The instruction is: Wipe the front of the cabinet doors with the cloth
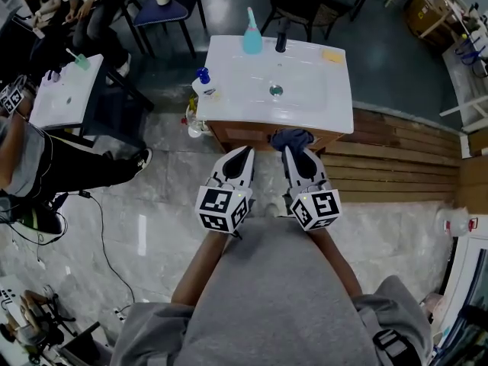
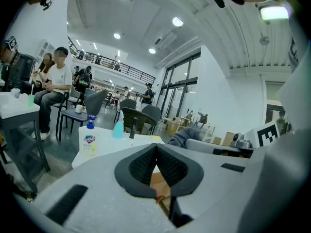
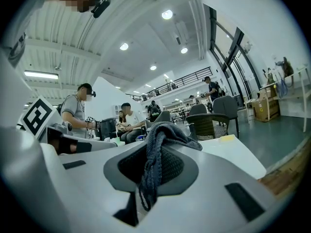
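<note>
A wooden cabinet (image 1: 244,135) with a white sink top (image 1: 229,75) stands just ahead of both grippers. Its door fronts are mostly hidden from the head view. My right gripper (image 1: 291,151) is shut on a dark blue-grey cloth (image 1: 293,138), which bunches at the jaw tips against the cabinet's top front edge. In the right gripper view the cloth (image 3: 158,152) hangs between the pads. My left gripper (image 1: 245,153) is shut with nothing in it, its tip close to the cabinet front; the wood (image 2: 158,181) shows past its pads.
On the sink top stand a light blue spray bottle (image 1: 252,35), a dark bottle (image 1: 280,38), a white bottle with a blue cap (image 1: 203,85) and a yellow sponge (image 1: 332,56). Wooden decking (image 1: 396,158) lies to the right. People sit at tables (image 1: 65,97) on the left.
</note>
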`<control>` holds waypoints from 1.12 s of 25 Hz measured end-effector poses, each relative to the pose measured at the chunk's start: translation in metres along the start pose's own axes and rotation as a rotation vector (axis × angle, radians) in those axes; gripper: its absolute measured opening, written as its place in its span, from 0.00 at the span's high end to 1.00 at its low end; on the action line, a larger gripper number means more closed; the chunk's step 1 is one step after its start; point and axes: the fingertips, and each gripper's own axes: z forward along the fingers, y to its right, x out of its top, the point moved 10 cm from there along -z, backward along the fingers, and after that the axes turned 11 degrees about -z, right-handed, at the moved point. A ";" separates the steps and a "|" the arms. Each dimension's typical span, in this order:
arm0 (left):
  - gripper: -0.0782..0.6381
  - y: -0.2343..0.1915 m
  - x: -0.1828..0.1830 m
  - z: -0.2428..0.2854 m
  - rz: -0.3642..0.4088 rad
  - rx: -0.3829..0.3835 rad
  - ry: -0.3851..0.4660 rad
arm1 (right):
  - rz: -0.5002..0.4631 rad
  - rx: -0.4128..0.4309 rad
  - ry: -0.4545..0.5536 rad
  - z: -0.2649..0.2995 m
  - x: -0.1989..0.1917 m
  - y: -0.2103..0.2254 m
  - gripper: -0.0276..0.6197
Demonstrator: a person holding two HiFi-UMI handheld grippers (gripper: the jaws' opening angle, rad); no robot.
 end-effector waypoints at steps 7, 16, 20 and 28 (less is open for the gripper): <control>0.88 0.000 0.001 0.003 -0.004 -0.018 -0.003 | 0.001 0.009 0.018 0.001 0.001 0.001 0.88; 0.88 -0.004 -0.003 0.003 -0.016 -0.028 -0.011 | -0.001 -0.002 0.019 -0.001 -0.001 0.000 0.88; 0.88 -0.004 -0.006 0.003 -0.020 -0.030 -0.016 | -0.002 -0.007 0.019 -0.003 -0.003 0.000 0.88; 0.88 -0.006 -0.007 0.004 -0.025 -0.029 -0.024 | -0.026 -0.014 -0.001 -0.001 -0.005 -0.002 0.88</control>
